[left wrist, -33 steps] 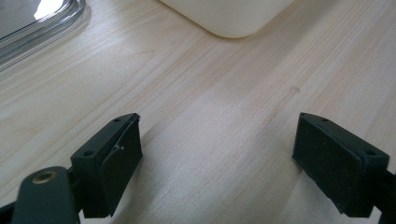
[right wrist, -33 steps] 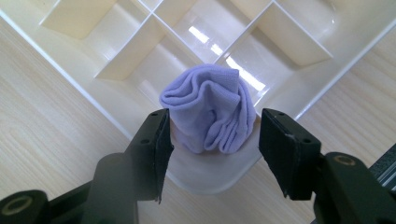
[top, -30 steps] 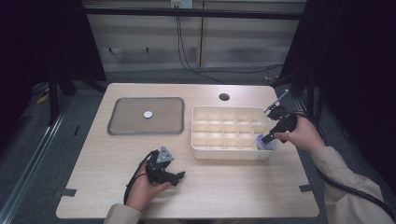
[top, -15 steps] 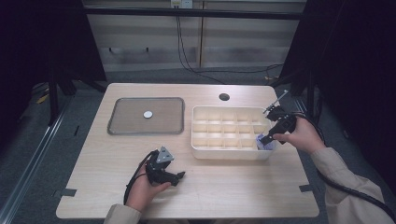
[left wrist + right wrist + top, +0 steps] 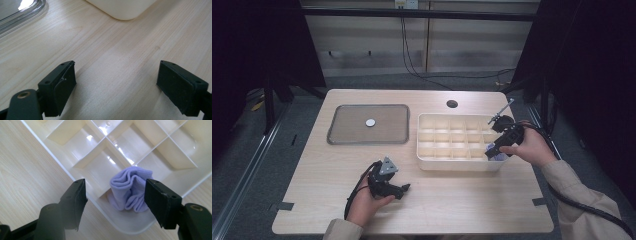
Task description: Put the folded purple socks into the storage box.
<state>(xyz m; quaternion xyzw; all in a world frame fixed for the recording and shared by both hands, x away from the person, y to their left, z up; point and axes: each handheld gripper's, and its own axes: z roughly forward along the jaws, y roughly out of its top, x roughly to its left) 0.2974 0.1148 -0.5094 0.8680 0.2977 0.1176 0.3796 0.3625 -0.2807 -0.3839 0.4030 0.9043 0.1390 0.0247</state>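
So the right gripper hangs over the near right corner of the cream divided bin; its jaws stand wide apart, gripping nothing. In the right gripper view that same right gripper looks straight down on a bunched-up lilac sock, which sits in the corner compartment of the bin, right where two outer walls meet; the sock lies between the two black jaws, and whether the far jaw brushes the fabric is hard to call; the other jaw is clearly off it, out over the bin's outer wall. From the high view the sock is just a small pale patch under the gripper tips.

The left gripper is down near the worktop's front edge, left of the middle, well apart from the bin; the left gripper view shows the left gripper spread open too, nothing but bare wood between its jaws, low over the surface.

Elsewhere: a grey tray sits toward the back left of the worktop with a small white disc lying in it; the tray's rim and a rounded corner of the bin peek in at the top of the left gripper view.
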